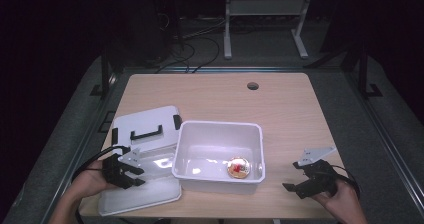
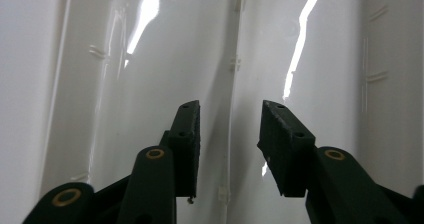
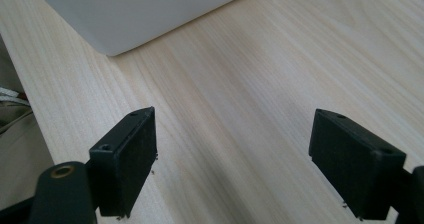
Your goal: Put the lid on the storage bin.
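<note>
A white plastic bin (image 1: 250, 129) stands open at the middle of the wooden table (image 1: 210, 94). A round gold and red item (image 1: 238, 167) lies on its floor near the front right corner. Left of the bin lies a white lid (image 1: 145, 119) with a black handle (image 1: 146, 133). My left gripper (image 1: 136, 176) hovers over the lid's front half, open and holding nothing; in the left gripper view it (image 2: 230, 129) faces glossy white plastic (image 2: 125, 84). My right gripper (image 1: 294, 184) is open wide above bare wood right of the bin. The right gripper view shows it (image 3: 232, 149) with the bin's corner (image 3: 140, 9) ahead.
A round cable hole (image 1: 253, 86) sits near the table's far edge. Behind the table, a white metal stand (image 1: 265, 9) and cables (image 1: 195, 44) are on the dark floor. The table's front edge (image 3: 30, 99) runs just left of the right gripper.
</note>
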### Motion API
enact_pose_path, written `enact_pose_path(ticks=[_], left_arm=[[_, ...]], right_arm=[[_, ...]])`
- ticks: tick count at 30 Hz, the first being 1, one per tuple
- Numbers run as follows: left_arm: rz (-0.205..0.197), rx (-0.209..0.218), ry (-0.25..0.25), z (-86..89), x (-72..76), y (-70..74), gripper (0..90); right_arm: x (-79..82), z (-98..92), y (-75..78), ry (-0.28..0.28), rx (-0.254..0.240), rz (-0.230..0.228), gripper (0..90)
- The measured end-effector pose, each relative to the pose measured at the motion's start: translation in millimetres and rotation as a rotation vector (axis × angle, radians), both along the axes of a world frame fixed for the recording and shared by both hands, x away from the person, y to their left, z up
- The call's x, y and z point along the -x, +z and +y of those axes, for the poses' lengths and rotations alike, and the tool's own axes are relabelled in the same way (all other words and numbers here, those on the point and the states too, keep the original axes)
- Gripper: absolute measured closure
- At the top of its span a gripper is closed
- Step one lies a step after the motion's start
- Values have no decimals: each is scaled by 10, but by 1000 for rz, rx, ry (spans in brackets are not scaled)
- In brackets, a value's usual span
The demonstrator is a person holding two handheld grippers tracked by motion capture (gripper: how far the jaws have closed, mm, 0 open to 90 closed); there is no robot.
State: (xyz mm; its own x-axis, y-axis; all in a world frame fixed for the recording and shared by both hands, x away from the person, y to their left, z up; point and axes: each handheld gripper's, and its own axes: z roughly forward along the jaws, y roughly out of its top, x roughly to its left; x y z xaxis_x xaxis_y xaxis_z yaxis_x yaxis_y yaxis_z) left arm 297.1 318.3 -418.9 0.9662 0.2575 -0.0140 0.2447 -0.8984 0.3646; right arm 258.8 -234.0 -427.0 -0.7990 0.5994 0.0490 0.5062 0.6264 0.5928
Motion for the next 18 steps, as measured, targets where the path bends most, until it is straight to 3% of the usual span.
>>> enact_pose_path(ticks=[3, 11, 12, 18], left_arm=[[7, -13, -5, -9, -31, -6, 705], [37, -30, -13, -30, -73, -30, 783], [44, -28, -19, -30, -79, -31, 830], [49, -31, -31, -40, -92, -37, 879]], right_arm=[[0, 6, -7, 1, 3, 3, 186], [-2, 10, -9, 9, 5, 2, 187], [-1, 16, -9, 13, 4, 1, 187], [-6, 20, -14, 16, 4, 4, 187]])
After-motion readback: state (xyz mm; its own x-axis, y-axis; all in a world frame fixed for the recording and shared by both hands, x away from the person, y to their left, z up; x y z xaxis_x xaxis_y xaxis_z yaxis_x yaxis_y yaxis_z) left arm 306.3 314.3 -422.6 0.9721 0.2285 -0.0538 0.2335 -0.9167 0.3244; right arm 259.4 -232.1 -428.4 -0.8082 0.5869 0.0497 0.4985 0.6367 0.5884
